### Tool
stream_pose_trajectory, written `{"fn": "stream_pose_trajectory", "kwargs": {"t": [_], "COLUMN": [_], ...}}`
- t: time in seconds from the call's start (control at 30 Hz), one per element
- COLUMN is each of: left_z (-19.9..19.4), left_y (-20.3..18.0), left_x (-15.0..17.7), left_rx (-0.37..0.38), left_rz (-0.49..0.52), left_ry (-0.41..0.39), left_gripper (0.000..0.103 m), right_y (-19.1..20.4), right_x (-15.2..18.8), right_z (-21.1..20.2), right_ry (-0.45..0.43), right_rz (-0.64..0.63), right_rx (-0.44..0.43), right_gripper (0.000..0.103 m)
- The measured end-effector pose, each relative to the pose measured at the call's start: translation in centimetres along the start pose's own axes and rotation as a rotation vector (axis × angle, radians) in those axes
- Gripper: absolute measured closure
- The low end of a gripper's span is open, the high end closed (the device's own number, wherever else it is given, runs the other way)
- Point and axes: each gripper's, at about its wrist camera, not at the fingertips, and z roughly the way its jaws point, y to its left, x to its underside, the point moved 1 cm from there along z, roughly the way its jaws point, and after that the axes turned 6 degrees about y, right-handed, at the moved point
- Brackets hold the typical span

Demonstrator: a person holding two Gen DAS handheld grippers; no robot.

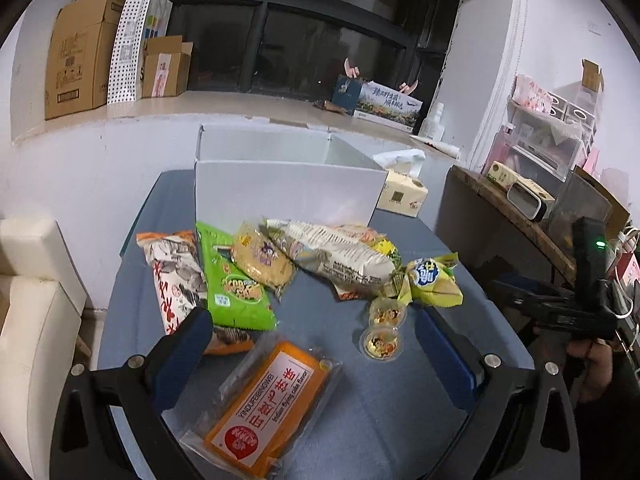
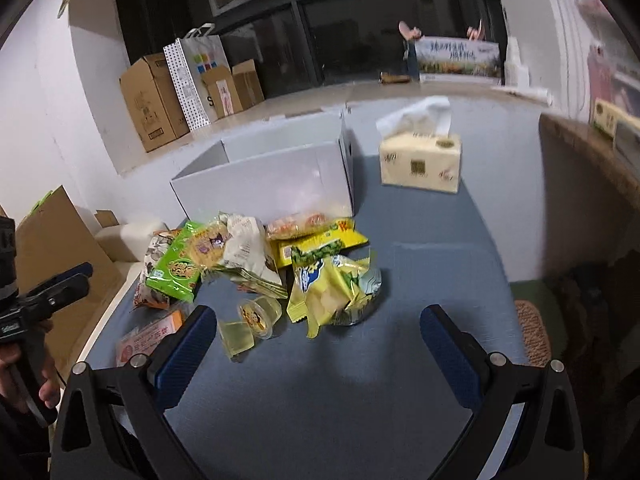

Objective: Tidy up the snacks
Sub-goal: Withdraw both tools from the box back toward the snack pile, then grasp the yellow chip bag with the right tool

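Note:
A pile of snack packets lies on the blue table (image 1: 360, 420) in front of an open white box (image 1: 280, 192). It holds a green packet (image 1: 236, 292), a white packet (image 1: 340, 252), a yellow packet (image 1: 434, 284) and two jelly cups (image 1: 382, 332). An orange cake pack (image 1: 272, 404) lies between my left gripper's (image 1: 316, 344) open fingers. My right gripper (image 2: 316, 340) is open and empty, just short of the yellow packet (image 2: 332, 292) and jelly cups (image 2: 248, 324). The white box (image 2: 272, 184) stands behind the pile.
A tissue box (image 2: 420, 164) stands right of the white box. Cardboard boxes (image 1: 80, 52) and a paper bag sit on the window ledge. A wooden shelf (image 1: 512, 208) with clutter stands right of the table. A cream seat (image 1: 28, 312) is at the left.

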Motion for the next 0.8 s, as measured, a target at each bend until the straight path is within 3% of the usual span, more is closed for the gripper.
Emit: {"fn": "stream_pose_trajectory", "kwargs": {"t": [0.13,0.4,0.43,0.47,0.57,0.8], "left_z": [0.2,0.7,0.8,1.0,1.5,3.9], "left_y": [0.1,0.0,0.0,0.0,0.1,-0.8], "left_x": [0.3,0.4,0.5,0.5,0.5,-1.2], "left_rx": [0.025,0.038,0.040,0.041,0.052,0.104], "left_rz": [-0.014,-0.022,-0.024,-0.027,-0.045,-0.088], "left_ry": [0.011,0.035,0.039,0.044,0.059,0.104], "left_gripper": [0.000,0.000,0.000,0.000,0.000,0.000], "right_y": [-0.7,-3.0,-2.9,-2.8,-2.6,-3.5], "right_x": [-1.1,-3.2,-3.1,-3.0,-2.6,-1.7], "right_z": [3.7,10.2,10.6,10.9,10.7,6.6], "right_ry": [0.055,0.177,0.183,0.194,0.186,0.092], "right_rz": [-0.006,0.079,0.074,0.069,0.079,0.117], "right_rx": [0.014,-0.048,-0.063,-0.083,-0.107,-0.123], "right_gripper": [0.000,0.001,0.005,0.023,0.035,0.037]}}
